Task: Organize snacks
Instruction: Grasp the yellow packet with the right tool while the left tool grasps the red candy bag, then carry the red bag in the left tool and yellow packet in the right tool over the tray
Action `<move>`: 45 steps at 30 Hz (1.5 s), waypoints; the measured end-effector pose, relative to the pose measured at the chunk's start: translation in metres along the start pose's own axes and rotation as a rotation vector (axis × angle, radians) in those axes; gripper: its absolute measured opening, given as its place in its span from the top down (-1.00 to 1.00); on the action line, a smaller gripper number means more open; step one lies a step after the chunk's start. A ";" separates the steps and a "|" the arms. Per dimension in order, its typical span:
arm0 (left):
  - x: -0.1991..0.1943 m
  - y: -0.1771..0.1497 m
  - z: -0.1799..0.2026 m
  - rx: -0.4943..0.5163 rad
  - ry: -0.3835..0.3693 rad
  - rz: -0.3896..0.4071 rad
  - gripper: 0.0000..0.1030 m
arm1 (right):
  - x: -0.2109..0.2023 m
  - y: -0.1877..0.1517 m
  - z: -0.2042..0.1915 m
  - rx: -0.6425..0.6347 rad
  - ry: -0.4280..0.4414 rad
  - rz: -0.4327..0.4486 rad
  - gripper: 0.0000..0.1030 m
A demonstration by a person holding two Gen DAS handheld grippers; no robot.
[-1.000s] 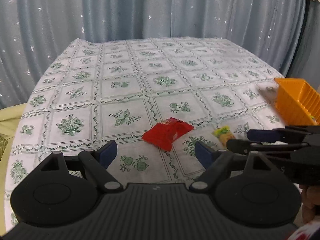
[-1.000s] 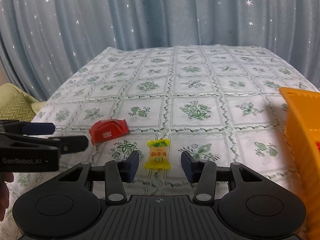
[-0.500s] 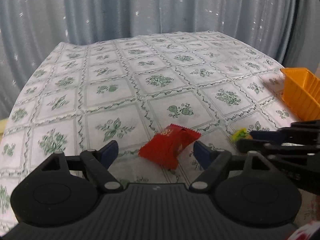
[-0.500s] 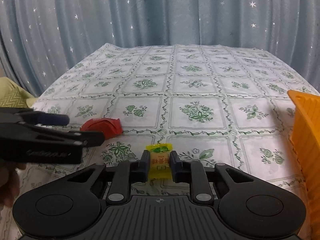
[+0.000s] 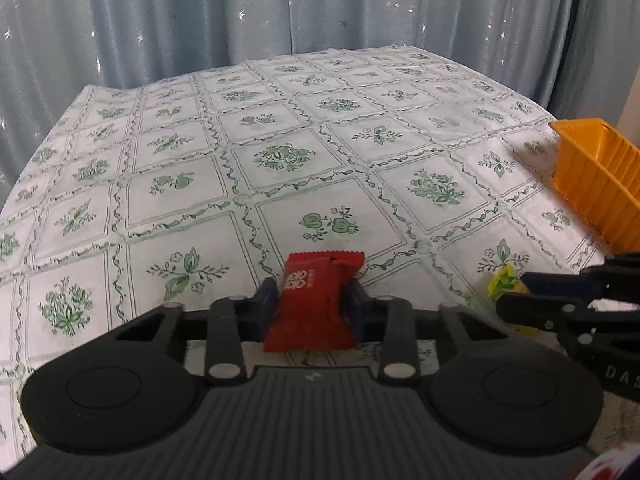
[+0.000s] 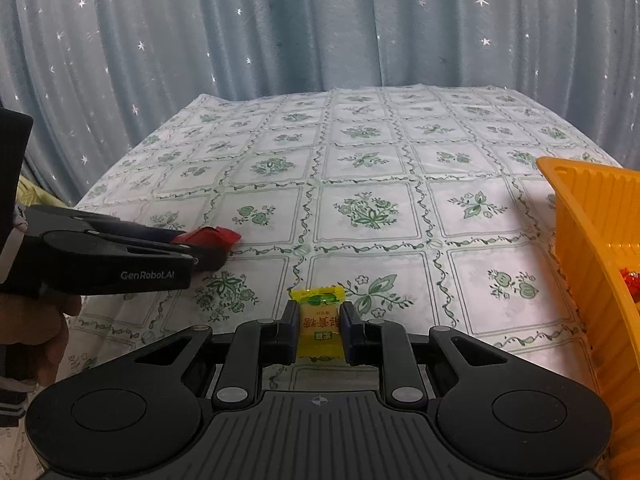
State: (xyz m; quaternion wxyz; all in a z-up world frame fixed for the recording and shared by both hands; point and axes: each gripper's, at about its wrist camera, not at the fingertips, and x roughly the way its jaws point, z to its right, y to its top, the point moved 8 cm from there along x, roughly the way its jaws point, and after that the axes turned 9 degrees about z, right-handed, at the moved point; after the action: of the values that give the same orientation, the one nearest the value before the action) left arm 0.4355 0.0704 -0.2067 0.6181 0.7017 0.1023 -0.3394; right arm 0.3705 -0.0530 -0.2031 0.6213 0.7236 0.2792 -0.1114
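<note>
A red snack packet [image 5: 316, 292] lies on the floral tablecloth between the pads of my left gripper [image 5: 313, 305]. Its jaws are closing, and both pads touch the packet's sides. The right wrist view shows the same gripper [image 6: 204, 249] from the side, with the red packet [image 6: 218, 236] sticking out past its tips. My right gripper [image 6: 320, 322] is shut on a small yellow candy [image 6: 320, 326], low over the cloth. In the left wrist view the right gripper [image 5: 516, 294] reaches in from the right with the yellow candy [image 5: 502, 280] at its tips.
An orange plastic basket [image 6: 580, 216] stands at the table's right edge and holds a red wrapper [image 6: 630, 280]. The left wrist view shows the basket [image 5: 592, 176] too. Pale blue star curtains hang behind the table. A person's hand [image 6: 48, 332] grips the left tool.
The left gripper moved forward and down over the red packet and its jaws came in on it. The right gripper's jaws shut on the yellow candy.
</note>
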 end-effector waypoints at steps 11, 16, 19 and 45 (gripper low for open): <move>-0.041 -0.017 0.022 -0.138 0.056 -0.052 0.53 | -0.035 -0.008 0.013 0.029 -0.036 -0.016 0.58; -0.076 -0.014 0.041 -0.190 0.057 -0.031 0.53 | -0.068 -0.012 0.012 0.026 -0.040 -0.017 0.59; -0.099 -0.011 0.056 -0.216 0.067 -0.013 0.53 | -0.089 -0.011 0.011 0.036 -0.044 -0.011 0.58; -0.250 -0.017 0.179 -0.230 0.065 0.072 0.53 | -0.251 -0.018 0.034 0.098 -0.093 0.046 0.58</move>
State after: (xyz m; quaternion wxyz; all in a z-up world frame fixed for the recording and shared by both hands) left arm 0.1763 -0.0247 -0.0707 0.7027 0.6399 0.1354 -0.2801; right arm 0.1613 -0.1510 -0.0981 0.5999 0.7533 0.2277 -0.1440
